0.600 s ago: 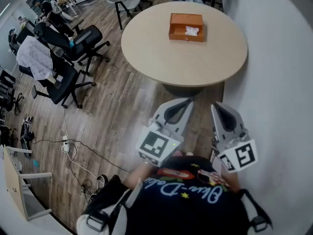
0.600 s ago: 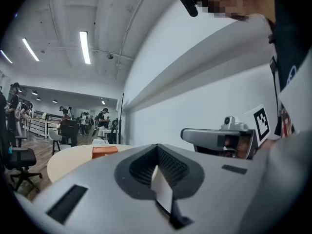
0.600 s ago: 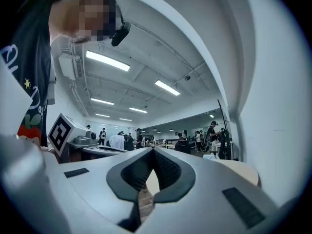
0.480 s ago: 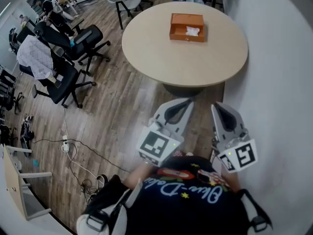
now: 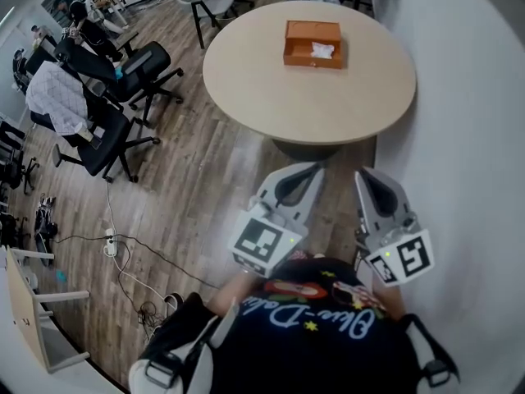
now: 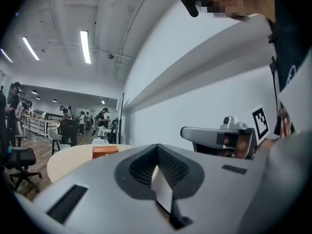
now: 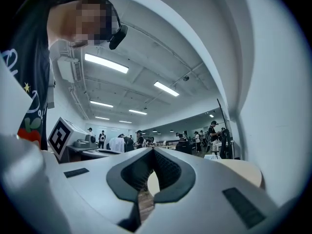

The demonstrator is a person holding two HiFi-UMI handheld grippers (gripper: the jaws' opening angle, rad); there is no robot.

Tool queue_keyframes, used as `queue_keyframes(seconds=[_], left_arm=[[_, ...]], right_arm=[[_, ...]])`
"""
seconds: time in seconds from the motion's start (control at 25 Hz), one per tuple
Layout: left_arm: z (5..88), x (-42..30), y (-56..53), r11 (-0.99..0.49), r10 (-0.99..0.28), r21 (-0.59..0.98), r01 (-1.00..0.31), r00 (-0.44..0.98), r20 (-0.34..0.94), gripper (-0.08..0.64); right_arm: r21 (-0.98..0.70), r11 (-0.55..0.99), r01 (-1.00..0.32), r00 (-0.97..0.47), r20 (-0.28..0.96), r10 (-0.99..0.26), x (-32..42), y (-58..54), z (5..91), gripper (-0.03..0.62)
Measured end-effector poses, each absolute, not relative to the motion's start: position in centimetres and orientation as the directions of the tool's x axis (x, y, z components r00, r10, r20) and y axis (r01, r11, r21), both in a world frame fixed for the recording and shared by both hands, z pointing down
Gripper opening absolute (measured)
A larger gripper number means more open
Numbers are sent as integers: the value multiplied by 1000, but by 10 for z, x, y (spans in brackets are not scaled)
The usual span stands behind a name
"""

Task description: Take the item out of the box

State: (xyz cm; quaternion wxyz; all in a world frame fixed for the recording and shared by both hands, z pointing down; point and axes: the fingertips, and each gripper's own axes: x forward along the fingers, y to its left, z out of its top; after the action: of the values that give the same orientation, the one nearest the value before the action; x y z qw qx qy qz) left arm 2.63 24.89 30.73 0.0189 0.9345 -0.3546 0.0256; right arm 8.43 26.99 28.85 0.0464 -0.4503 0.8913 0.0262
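- At the far side of the round table (image 5: 271, 97), near its rim, sits the orange box (image 5: 312, 44), open at the top, with the white item (image 5: 321, 52) lying inside it toward the right end.
- Well short of the table, close to the person's chest, the left gripper (image 5: 315, 169) is held over the wooden floor (image 5: 197, 187); its jaws are pressed together at the tips, leaving only the padded hollow behind them, and nothing is pinched there.
- Just beside it, the right gripper (image 5: 363, 176) hangs near the white wall (image 5: 467, 138); its own view shows its jaws likewise brought together, with only floor showing through the hollow between them.
- Both grippers point toward the table and are well apart from the box; neither touches anything.
- In the left gripper view the box appears small on the tabletop beyond the closed tips, and the right gripper is visible alongside.
- Black office chairs (image 5: 123, 72) stand to the left of the table, and cables (image 5: 123, 261) trail across the floor nearer the person.
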Motion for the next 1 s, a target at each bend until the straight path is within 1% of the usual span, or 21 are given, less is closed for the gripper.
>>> queue_keyframes(seconds=[0.48,1.0], left_arm=[[305,12,242,-752,-655,44,-657,754,57,-15],[318,-47,231,-701,-709,56,-711,704,52,-15]], right_arm=[[-5,585,-811,-583,-83,-808,69,264,287,-5],[13,631,-775,-630,-86,-772,15,249,292,-4]])
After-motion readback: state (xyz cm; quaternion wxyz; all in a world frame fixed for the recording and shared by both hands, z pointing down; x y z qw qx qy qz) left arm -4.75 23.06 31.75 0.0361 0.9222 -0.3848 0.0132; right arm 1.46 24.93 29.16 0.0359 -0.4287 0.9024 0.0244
